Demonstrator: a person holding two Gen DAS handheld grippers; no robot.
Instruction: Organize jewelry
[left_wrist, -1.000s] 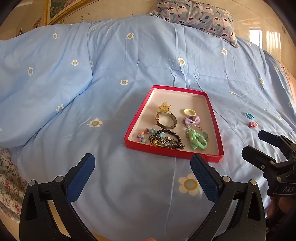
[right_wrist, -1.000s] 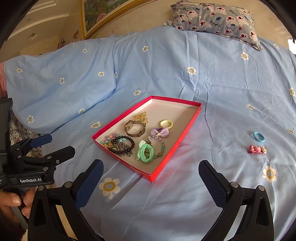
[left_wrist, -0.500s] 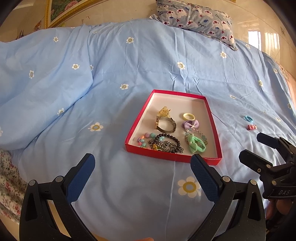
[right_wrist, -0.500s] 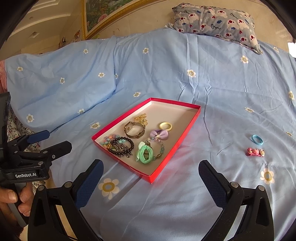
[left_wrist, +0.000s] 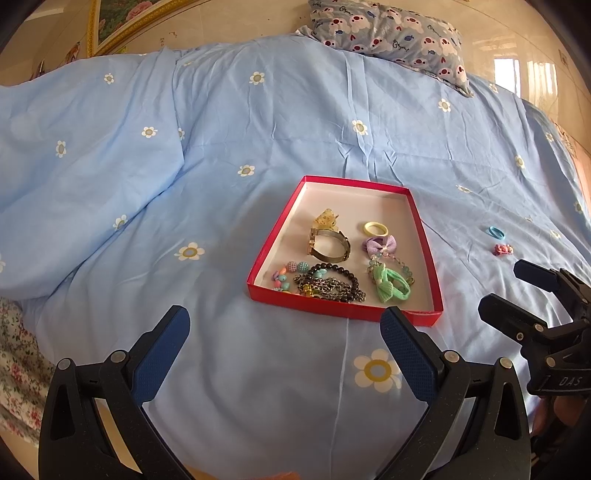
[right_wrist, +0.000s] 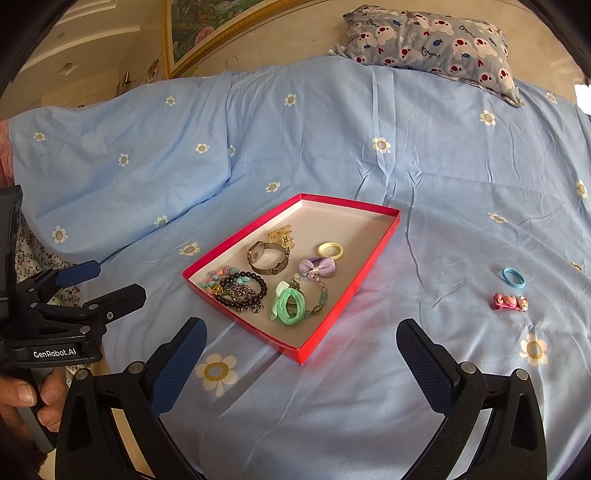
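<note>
A: Left wrist view?
B: Red tray (left_wrist: 266, 254) on the bed (left_wrist: 221, 184), long axis running away from cam toward the pillow (left_wrist: 391, 33). Jewelry bunched at its near end: watch (left_wrist: 328, 245), black bead bracelet (left_wrist: 338, 278), green tie (left_wrist: 391, 286), purple bow (left_wrist: 380, 245), yellow ring (left_wrist: 375, 229). Blue tie (left_wrist: 495, 232) and pink clip (left_wrist: 503, 249) lie on the sheet well apart, toward the bed's right edge. Left gripper (left_wrist: 284, 325) wide open, holding nothing. Vs 1 s ago the tray sits farther off, so the gripper has pulled back.

A: Right wrist view?
B: Tray (right_wrist: 343, 302) skewed, long axis going near-left to far-right. Blue tie (right_wrist: 513, 277) just behind the clip (right_wrist: 509, 302), right of the tray. Right gripper (right_wrist: 301, 343) wide open, empty. Left gripper (right_wrist: 110, 280) at left, jaws parted. Barely changed from before.
</note>
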